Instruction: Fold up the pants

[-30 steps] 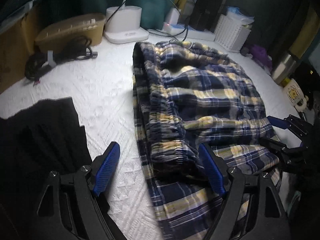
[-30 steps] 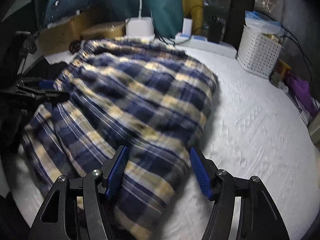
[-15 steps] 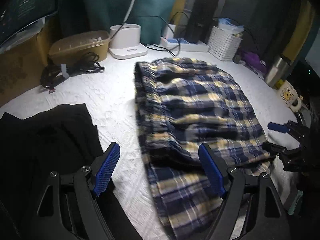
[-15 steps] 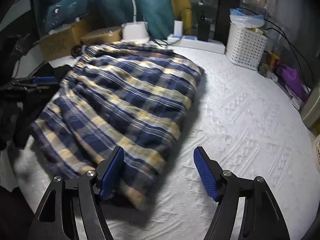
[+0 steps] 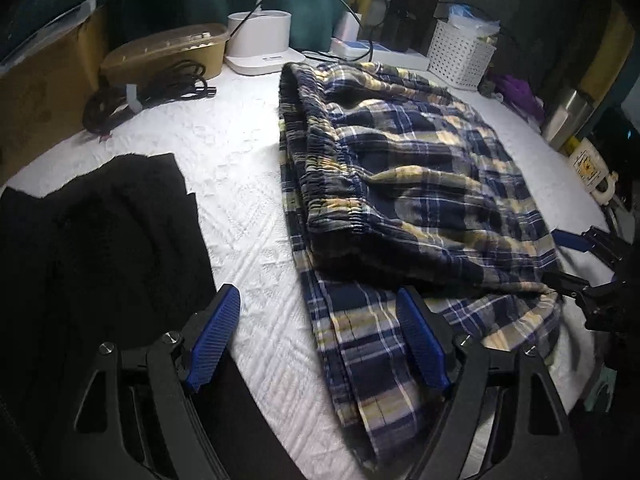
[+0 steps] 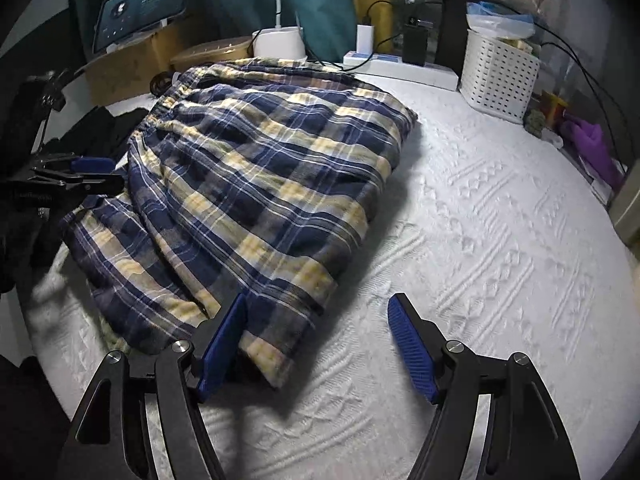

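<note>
Blue-and-yellow plaid pants [image 5: 420, 184] lie folded on the white textured cover [image 5: 240, 168], with the elastic waistband [image 5: 332, 184] on the upper layer. My left gripper [image 5: 318, 296] hovers open over the near left edge of the pants, and nothing is pinched between its blue pads. In the right wrist view the pants [image 6: 260, 184] spread to the upper left. My right gripper [image 6: 318, 300] is open at their near right corner, the left pad beside the fabric. Each gripper shows in the other's view: the right gripper [image 5: 566, 260] and the left gripper [image 6: 100, 174].
A black garment [image 5: 100, 220] lies left of the pants. Along the back stand a tan lidded box [image 5: 164, 56], a cable bundle [image 5: 148, 92], a white lamp base [image 5: 260, 36], a power strip [image 6: 400, 66] and a white basket [image 6: 498, 74]. A steel tumbler [image 5: 568, 116] and a mug [image 5: 592, 168] stand far right.
Both grippers have drawn back from the pants toward the near edge. The right jaws have widened. The folded-over upper layer has settled flat.
</note>
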{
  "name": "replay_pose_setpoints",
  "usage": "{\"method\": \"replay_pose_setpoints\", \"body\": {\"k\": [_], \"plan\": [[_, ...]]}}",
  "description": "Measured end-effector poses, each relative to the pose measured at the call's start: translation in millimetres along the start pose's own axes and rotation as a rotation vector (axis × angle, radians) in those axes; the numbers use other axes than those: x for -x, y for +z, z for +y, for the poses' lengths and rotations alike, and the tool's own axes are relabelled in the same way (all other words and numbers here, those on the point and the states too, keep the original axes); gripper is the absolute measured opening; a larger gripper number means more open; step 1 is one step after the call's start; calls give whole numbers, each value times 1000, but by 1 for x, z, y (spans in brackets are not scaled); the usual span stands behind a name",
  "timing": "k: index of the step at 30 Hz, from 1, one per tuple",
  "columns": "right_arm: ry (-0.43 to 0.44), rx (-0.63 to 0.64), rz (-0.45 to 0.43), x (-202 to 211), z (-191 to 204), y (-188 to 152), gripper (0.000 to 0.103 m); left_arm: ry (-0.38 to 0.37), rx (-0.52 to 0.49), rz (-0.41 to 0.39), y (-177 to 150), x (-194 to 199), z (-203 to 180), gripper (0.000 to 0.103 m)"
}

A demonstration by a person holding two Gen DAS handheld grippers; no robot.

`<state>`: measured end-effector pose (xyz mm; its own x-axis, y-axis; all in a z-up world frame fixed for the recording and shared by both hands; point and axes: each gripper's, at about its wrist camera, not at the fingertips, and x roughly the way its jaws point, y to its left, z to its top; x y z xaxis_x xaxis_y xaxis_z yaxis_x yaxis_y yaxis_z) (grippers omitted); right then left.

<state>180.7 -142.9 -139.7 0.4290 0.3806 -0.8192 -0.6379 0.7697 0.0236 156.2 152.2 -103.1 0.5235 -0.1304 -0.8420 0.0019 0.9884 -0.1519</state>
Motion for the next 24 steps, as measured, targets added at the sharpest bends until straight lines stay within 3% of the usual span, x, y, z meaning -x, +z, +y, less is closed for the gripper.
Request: {"method": "replay_pose_setpoints", "body": {"k": [5,11,24], "plan": [[-5,-59,-54,12,-18,10,74,-11,-2,-46,10,15,1,80],[-13,-105,-107,10,-37,33,74,-25,-52,-105,44,15,-8,80],[40,-114,-138,-24,-49,85,74,-37,-96,-84,103,-34,-5,80]]}}
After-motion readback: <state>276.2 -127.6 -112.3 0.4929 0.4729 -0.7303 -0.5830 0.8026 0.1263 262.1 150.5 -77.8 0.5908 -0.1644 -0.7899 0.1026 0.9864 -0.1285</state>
